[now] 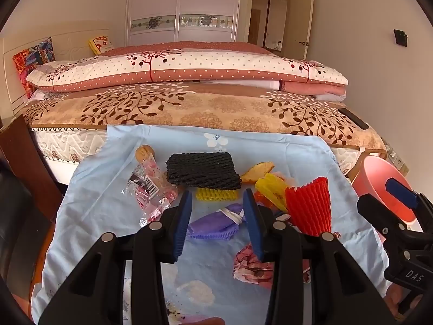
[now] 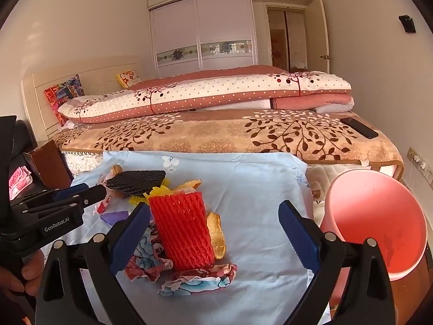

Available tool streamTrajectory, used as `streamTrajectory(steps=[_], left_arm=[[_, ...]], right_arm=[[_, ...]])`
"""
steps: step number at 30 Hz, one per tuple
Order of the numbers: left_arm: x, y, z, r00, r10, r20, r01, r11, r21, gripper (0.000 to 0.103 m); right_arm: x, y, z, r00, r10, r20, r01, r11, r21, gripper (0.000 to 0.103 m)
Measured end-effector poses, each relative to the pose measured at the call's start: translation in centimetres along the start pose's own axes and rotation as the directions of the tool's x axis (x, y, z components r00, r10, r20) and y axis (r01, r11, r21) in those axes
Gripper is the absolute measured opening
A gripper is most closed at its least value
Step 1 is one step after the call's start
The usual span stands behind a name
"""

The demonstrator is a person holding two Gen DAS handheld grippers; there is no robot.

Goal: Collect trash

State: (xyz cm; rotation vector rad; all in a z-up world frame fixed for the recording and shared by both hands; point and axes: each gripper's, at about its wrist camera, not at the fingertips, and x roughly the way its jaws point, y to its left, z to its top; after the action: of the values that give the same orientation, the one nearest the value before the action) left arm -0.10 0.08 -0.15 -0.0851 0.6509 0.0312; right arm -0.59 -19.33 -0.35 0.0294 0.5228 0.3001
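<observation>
Trash lies on a light blue cloth (image 1: 102,205): a black foam net (image 1: 203,170), a yellow foam net (image 1: 216,194), a clear wrapper (image 1: 151,192), a purple cloth piece (image 1: 213,223) and crumpled patterned paper (image 2: 197,279). My left gripper (image 1: 217,193) is open just above the purple piece, its pads not touching it. A red foam net (image 2: 181,230) stands upright between the wide-open fingers of my right gripper (image 2: 213,205), nearer the left finger, with no pad pressing on it. A pale peel (image 2: 216,235) leans beside it.
A pink bin (image 2: 379,230) stands at the right, beside the cloth. Behind is a bed (image 2: 216,132) with a folded quilt and a black phone (image 2: 358,127) on its right corner. A brown wooden piece of furniture (image 1: 24,157) is at the left.
</observation>
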Motion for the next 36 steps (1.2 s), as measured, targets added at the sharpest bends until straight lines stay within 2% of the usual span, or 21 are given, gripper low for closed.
streamTrajectory(steps=[27,36], left_arm=[[0.1,-0.19,-0.35,1.0,0.0,-0.002,0.0,1.0,0.004,0.04],[0.13,-0.21,-0.35,1.0,0.001,-0.003,-0.001,1.0,0.004,0.04]], right_arm=[[-0.26,-0.5,0.15,1.0,0.007,0.001,-0.007,1.0,0.014,0.094],[-0.2,-0.49,0.14,1.0,0.018,-0.005,-0.018,1.0,0.011,0.091]])
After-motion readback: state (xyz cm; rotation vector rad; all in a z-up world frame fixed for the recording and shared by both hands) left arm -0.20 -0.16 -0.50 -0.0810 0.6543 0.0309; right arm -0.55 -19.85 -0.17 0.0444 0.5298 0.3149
